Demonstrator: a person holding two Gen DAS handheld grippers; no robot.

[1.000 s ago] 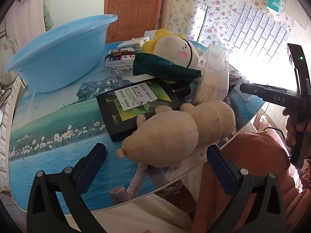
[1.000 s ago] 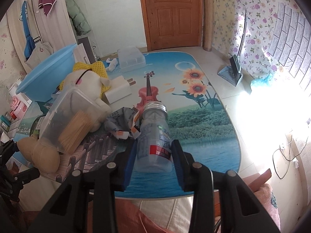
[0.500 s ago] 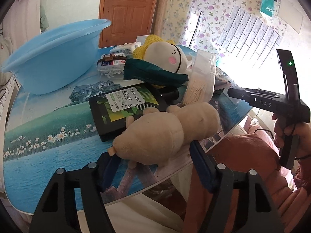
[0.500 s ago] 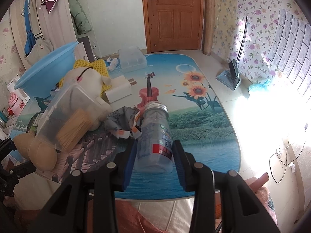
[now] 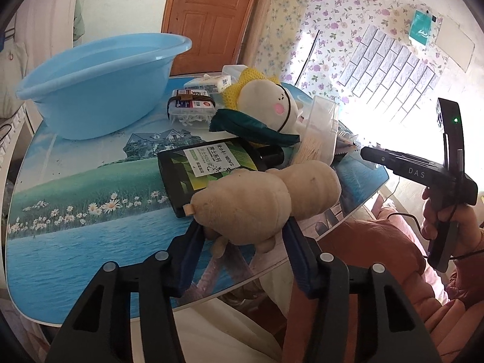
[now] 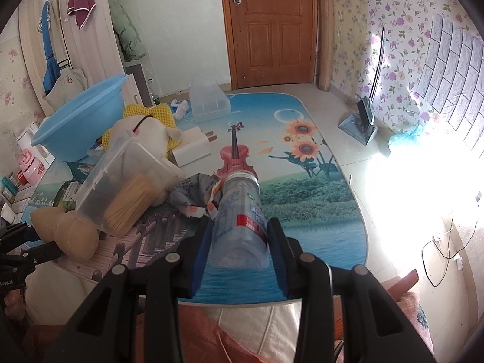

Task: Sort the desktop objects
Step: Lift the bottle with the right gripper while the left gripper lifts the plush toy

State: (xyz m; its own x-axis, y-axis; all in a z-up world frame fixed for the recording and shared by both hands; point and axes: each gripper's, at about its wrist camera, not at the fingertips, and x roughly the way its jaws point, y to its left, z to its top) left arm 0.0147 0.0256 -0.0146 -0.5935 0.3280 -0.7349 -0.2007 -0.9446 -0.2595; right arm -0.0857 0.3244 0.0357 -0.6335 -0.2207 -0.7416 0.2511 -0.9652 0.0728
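Squeezing the tan plush toy between my left gripper pads, I have it pinched at its near lobe, right at the table edge. My right gripper is clamped on the clear plastic bottle, which lies on its side with the silver cap pointing away from me.

To do this well, I judge the plush needs a lift straight up first, because its far lobe leans on the black box and could drag it. Soft stuffing gives under the pads, so a firm, centred pinch matters. The bottle is thin and slippery-looking; I'd keep the pressure even so it doesn't squirt forward.

Just beyond, a crumpled wrapper sits touching the bottle's neck. A clear tub lies tipped over, holding a bundle of thin wooden sticks. Behind it rests a white plush with a yellow frill, a dark green packet across it. A small clear case holds white bits I can't identify. Farther left stands the blue basin; its inside is mostly hidden from here. At the far end sits a clear bin, seemingly empty.
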